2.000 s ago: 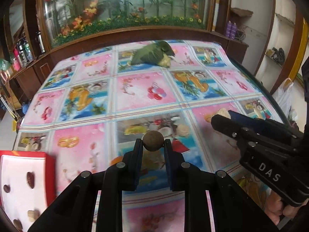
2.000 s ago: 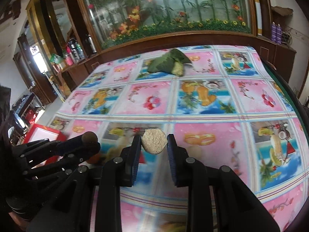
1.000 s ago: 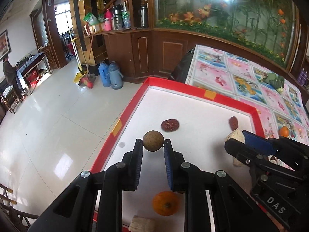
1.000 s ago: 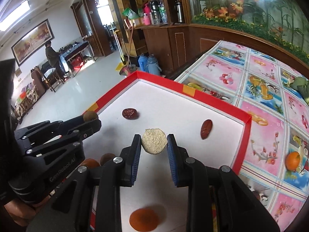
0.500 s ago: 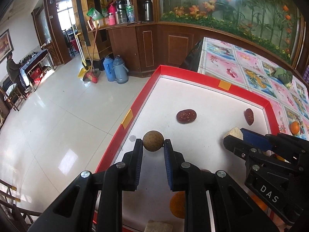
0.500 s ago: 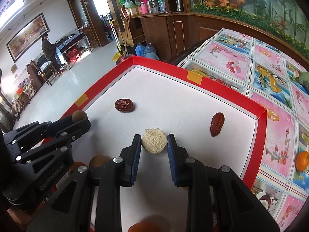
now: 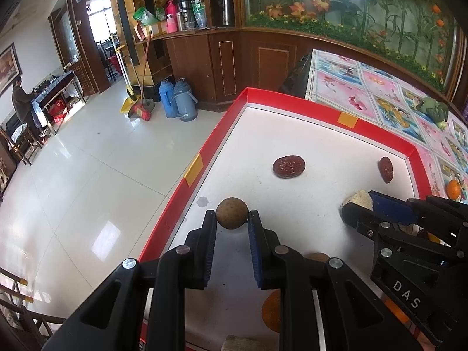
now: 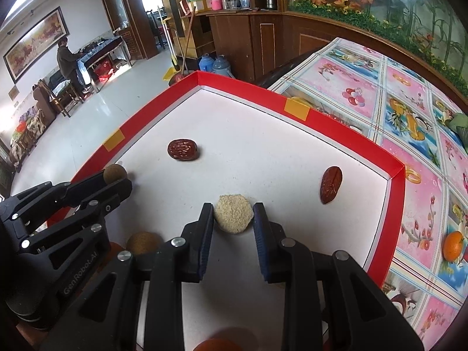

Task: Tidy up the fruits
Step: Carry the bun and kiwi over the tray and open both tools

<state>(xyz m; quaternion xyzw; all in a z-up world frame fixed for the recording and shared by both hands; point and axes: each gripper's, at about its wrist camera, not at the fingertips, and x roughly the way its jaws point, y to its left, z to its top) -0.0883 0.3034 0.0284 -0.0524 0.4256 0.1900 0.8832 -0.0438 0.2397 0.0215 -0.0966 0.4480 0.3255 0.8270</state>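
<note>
A: What is on the left?
B: The left hand-held gripper [image 7: 232, 223] clamps a brown round fruit [image 7: 232, 213] above the red-rimmed tray [image 7: 321, 107].
A: And right?
B: The right hand-held gripper [image 8: 233, 221] pinches a pale grainy disc [image 8: 233, 217] over the same tray, near two red dates [image 8: 182, 149].

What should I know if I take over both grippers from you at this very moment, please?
Left gripper: shut on the round brown fruit, over the red-rimmed tray's left side.
Right gripper: shut on the pale grainy disc, over the tray's middle.
Already in the tray: two red dates, another brown fruit and orange pieces at the near edge.
Left to do: set both held items down, then fetch the orange from the tablecloth.
</note>
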